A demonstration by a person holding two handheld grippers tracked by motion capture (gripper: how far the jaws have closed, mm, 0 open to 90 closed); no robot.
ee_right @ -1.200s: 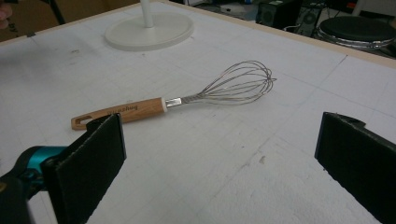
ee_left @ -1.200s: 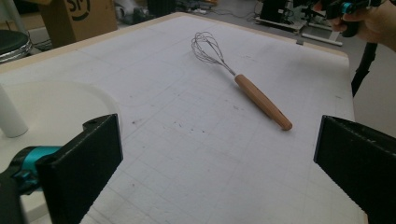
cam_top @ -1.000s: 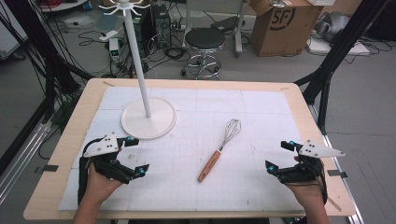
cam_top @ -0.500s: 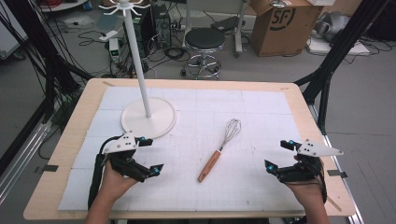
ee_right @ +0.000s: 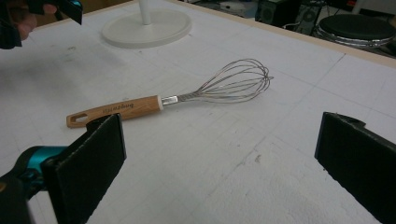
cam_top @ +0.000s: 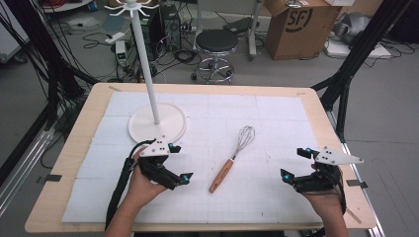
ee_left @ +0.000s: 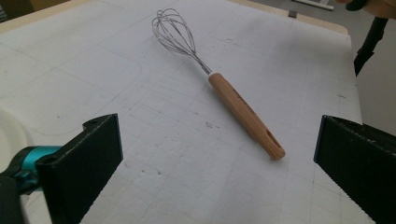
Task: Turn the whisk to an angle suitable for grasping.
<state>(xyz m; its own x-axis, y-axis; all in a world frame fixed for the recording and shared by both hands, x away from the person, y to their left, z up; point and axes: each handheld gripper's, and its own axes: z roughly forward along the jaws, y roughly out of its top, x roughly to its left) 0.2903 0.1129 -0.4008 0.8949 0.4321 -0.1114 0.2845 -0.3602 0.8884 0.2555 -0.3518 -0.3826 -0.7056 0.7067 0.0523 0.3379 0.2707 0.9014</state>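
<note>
Wire whisk with a wooden handle [cam_top: 232,159] lies flat on the white gridded mat [cam_top: 276,128], mid-table, between both grippers and touching neither. Left gripper [cam_top: 179,163] hovers just left of the handle end, jaws wide apart and empty. Right gripper [cam_top: 295,164] sits near the table's right edge, jaws likewise spread. White round-based stand [cam_top: 157,123] rises behind the left gripper.
</note>
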